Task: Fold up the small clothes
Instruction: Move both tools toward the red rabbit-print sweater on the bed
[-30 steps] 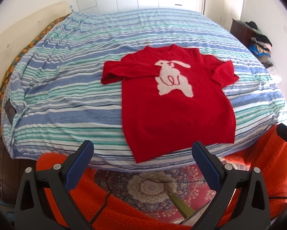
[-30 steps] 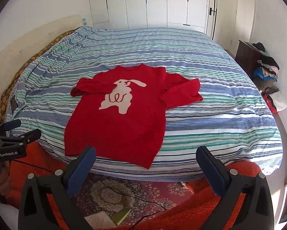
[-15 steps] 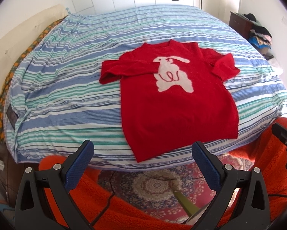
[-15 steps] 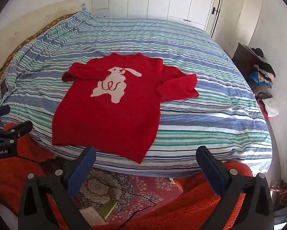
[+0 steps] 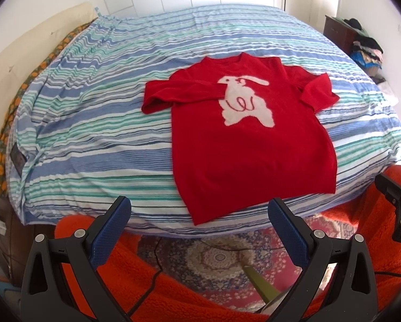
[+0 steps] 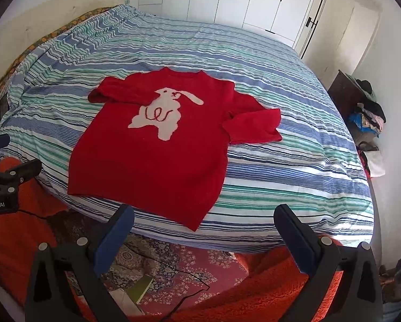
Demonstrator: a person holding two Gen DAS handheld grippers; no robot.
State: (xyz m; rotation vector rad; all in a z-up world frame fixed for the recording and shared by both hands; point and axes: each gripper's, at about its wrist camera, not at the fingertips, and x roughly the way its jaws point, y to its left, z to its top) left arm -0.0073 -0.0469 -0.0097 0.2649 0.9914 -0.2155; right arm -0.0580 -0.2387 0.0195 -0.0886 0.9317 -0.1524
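Note:
A small red sweater (image 5: 251, 147) (image 6: 152, 155) with a white rabbit on the chest lies flat, front up, near the foot edge of a striped bed (image 5: 98, 123) (image 6: 294, 166). Its left sleeve is folded across the chest; the right sleeve is bent back on itself. My left gripper (image 5: 200, 209) hovers open just short of the hem, nothing between its blue pads. My right gripper (image 6: 204, 209) is also open and empty, off the hem's right corner. Each gripper shows at the edge of the other's view.
Orange fleece-clad legs (image 5: 147, 289) and a patterned rug (image 5: 219, 257) with a black cable lie below the bed edge. A dark cabinet (image 6: 342, 91) piled with clothes (image 6: 366, 115) stands at the right wall. White wardrobe doors (image 6: 227, 0) are behind the bed.
Both grippers have moved closer to the bed and a little higher, so the sweater looks larger and sits lower in each view. Both stay open.

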